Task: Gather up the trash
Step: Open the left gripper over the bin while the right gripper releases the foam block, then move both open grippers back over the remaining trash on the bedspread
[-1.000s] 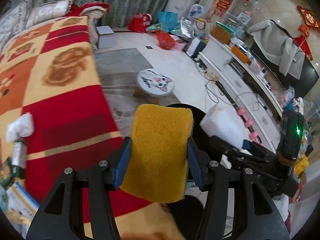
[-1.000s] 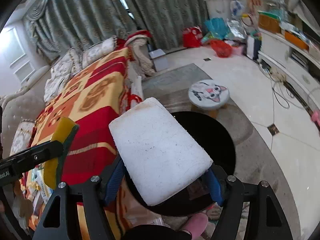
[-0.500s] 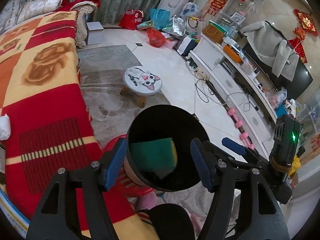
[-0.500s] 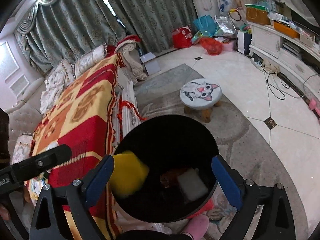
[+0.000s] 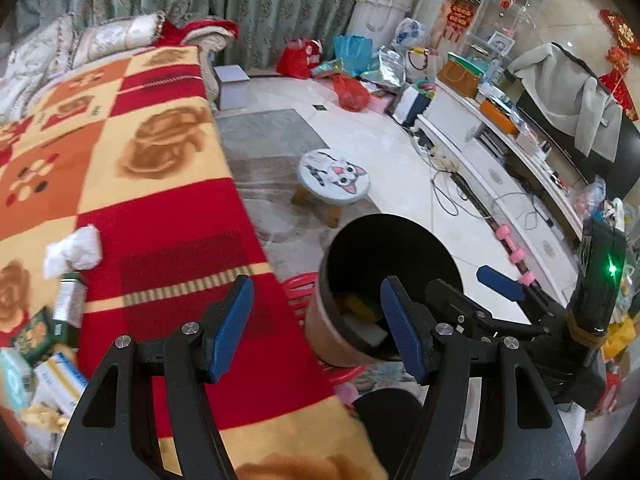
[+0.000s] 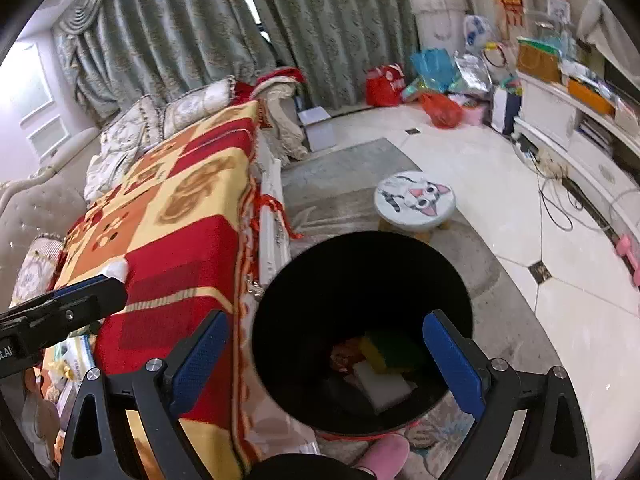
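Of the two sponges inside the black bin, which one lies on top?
The yellow-and-green sponge lies on top; it overlaps the white foam sponge, which rests flat beneath it.

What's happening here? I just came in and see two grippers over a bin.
A person is clearing trash with a handheld gripper in each hand. Both the left gripper and the right gripper are empty, their jaws having just opened. A yellow-green sponge and a white sponge lie inside the black trash bin. A crumpled tissue waits on the blanket.
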`<state>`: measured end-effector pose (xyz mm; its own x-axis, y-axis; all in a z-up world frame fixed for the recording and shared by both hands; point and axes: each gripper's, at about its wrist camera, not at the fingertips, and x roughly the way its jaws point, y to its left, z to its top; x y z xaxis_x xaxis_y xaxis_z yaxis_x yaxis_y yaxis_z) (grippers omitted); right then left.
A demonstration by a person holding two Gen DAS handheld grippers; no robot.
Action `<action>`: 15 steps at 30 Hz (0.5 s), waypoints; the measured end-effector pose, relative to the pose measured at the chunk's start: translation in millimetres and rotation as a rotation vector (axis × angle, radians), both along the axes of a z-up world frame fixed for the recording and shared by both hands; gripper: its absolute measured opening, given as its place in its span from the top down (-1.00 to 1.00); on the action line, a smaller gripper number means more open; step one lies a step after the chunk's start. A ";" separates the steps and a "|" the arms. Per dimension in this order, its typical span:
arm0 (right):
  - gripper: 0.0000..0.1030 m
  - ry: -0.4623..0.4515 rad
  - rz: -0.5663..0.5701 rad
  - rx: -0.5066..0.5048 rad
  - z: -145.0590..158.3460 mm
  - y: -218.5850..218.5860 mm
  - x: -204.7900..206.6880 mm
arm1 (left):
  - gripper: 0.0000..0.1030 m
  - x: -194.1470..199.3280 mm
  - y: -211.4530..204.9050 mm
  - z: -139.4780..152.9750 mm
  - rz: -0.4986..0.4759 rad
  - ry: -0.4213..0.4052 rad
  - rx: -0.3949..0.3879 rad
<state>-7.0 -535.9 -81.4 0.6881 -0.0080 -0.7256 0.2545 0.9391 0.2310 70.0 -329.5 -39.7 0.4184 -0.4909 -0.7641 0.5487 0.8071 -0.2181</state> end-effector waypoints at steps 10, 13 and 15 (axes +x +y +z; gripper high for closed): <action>-0.88 -0.013 0.073 -0.041 10.3 53.9 6.7 | -0.27 -7.2 58.8 6.7 0.110 -0.064 0.043; -0.88 -0.021 0.100 -0.044 12.8 70.5 9.9 | -0.27 -5.5 75.9 8.0 0.142 -0.074 0.050; -0.88 -0.025 0.117 -0.047 14.2 80.9 12.1 | -0.27 -4.9 87.0 8.2 0.160 -0.076 0.052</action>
<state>5.1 -455.0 -67.2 0.7042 0.0398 -0.7088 0.1374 0.9719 0.1910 65.1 -242.5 -31.6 0.5457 -0.3744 -0.7497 0.4255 0.8945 -0.1370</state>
